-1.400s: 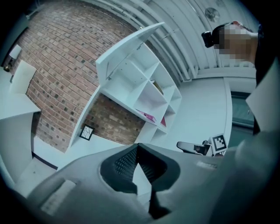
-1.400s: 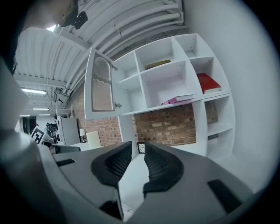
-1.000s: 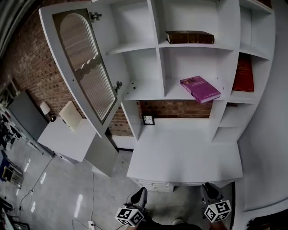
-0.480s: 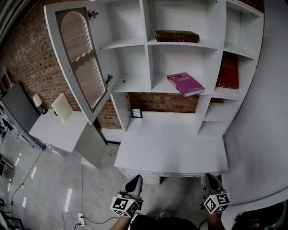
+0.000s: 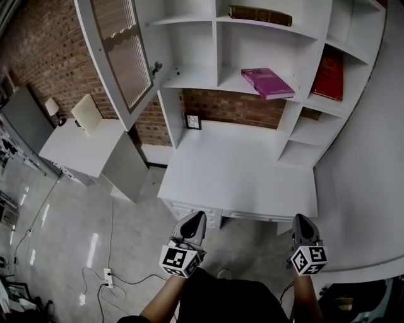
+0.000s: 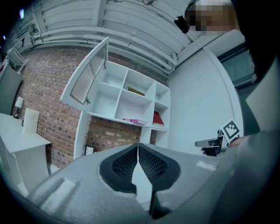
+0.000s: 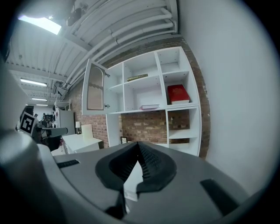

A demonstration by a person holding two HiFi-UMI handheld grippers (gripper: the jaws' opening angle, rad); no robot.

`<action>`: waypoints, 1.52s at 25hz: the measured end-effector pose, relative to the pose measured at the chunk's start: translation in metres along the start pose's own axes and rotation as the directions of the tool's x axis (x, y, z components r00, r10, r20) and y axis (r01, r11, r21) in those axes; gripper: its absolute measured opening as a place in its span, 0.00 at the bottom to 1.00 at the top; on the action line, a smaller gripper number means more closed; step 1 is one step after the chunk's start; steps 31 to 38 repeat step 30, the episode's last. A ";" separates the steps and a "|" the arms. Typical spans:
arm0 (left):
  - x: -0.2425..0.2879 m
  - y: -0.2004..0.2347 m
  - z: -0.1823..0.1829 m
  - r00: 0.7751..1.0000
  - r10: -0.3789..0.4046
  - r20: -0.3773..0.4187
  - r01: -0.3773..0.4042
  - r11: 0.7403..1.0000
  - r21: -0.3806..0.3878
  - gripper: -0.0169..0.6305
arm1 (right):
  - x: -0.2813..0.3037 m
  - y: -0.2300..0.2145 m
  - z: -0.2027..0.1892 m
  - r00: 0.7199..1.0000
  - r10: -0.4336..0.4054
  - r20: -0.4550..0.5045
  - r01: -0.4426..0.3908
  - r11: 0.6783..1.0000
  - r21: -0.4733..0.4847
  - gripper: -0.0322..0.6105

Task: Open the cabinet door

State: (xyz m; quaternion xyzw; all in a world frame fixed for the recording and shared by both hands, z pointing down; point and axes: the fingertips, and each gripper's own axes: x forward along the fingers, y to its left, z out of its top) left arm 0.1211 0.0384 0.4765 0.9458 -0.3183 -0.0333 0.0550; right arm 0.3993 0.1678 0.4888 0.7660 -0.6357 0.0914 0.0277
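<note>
The white shelf cabinet (image 5: 221, 57) stands above a white desk (image 5: 240, 176). Its glass-paned door (image 5: 123, 50) is swung wide out to the left, and it also shows as the door (image 6: 87, 74) in the left gripper view and the door (image 7: 94, 91) in the right gripper view. Both grippers are well back from the desk's front edge, over the floor. My left gripper (image 5: 196, 218) is shut with nothing in it, pads together (image 6: 138, 146). My right gripper (image 5: 302, 221) is shut and empty too (image 7: 138, 145). Neither touches the cabinet.
On the shelves lie a purple book (image 5: 267, 82), a red book (image 5: 328, 66) and a brown book (image 5: 260, 14). A small picture frame (image 5: 192, 121) stands at the back of the desk. A low white side table (image 5: 82, 148) is at left, cables (image 5: 104, 274) on the floor.
Both grippers have come further into the head view from the bottom edge. The cabinet has slid up and partly out of frame. The door stays open.
</note>
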 end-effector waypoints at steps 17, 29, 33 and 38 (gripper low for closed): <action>-0.024 -0.006 -0.005 0.999 0.031 -0.024 -0.031 1.000 -0.006 0.06 | -0.016 0.016 -0.021 1.000 0.015 0.017 -0.014 0.998 -0.059 0.05; -0.039 -0.004 -0.007 0.997 0.069 -0.041 -0.069 0.998 0.005 0.06 | -0.011 0.033 -0.040 0.997 0.074 -0.009 -0.074 0.996 -0.045 0.05; -0.040 -0.004 -0.007 0.997 0.069 -0.041 -0.069 0.998 0.010 0.06 | -0.010 0.034 -0.040 0.997 0.075 -0.007 -0.075 0.996 -0.045 0.05; -0.040 -0.004 -0.007 0.997 0.069 -0.041 -0.069 0.998 0.010 0.06 | -0.010 0.034 -0.040 0.997 0.075 -0.007 -0.075 0.996 -0.045 0.05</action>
